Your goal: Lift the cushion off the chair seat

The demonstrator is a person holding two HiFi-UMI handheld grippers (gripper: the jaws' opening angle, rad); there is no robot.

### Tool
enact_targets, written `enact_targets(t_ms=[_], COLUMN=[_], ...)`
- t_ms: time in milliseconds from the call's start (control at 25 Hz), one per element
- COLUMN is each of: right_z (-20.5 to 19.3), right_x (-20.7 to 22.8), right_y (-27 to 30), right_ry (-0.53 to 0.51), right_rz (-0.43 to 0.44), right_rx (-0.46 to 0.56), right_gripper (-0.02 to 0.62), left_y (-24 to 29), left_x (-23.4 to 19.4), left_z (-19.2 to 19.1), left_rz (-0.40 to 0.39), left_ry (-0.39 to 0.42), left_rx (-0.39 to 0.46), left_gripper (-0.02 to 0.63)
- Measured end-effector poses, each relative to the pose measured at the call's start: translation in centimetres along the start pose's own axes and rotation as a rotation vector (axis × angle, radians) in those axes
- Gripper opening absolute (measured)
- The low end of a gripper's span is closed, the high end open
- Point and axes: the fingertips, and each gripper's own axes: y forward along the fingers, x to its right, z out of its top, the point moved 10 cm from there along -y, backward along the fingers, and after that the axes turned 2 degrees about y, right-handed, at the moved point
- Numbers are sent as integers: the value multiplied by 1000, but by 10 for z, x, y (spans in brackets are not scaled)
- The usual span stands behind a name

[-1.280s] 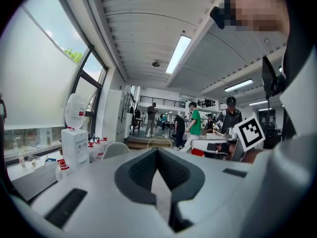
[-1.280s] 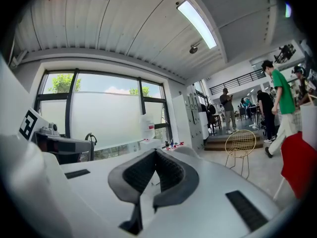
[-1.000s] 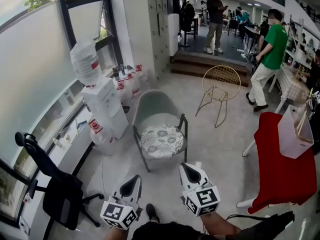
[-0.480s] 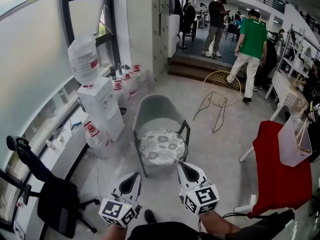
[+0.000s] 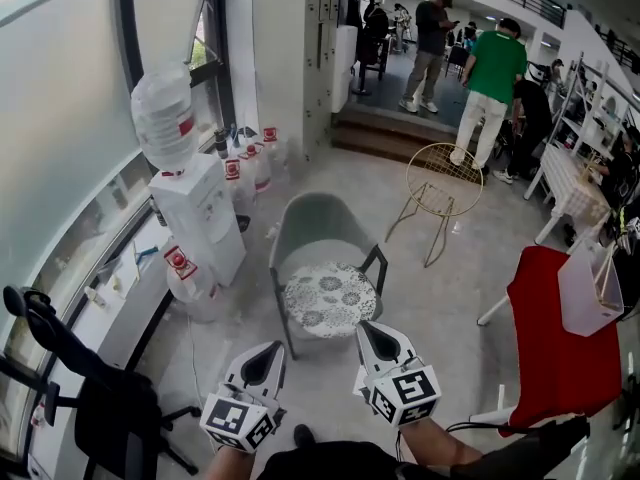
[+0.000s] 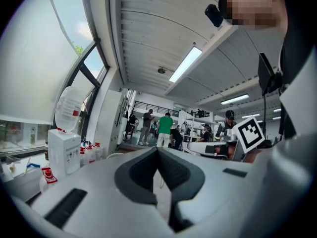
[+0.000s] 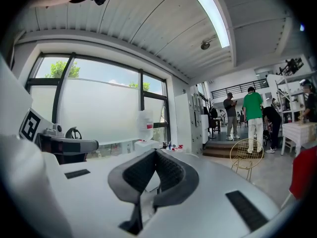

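Nearest, the left gripper [image 5: 262, 360] and right gripper [image 5: 373, 340] both have their jaws closed on nothing, held apart from the chair [image 5: 318, 230]. On its seat just beyond lies the cushion [image 5: 328, 300], probably light, soft and floppy, so its overhanging near edge looks the best place to pinch. It is round, flat and pale, with grey floral medallions.
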Motion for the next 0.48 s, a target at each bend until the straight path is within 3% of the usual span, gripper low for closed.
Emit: enact_targets(t_ms=[480], right_z=[5], right_x=[4], right_y=[37], right_ry=[5], right_rz=[-32], right_rx=[0], right_gripper=[6], left_y=[23], left_x=[-37], left_z=[-1], left_rz=[-35], left_ry=[-15], left_rx=[-9], left_gripper=[8])
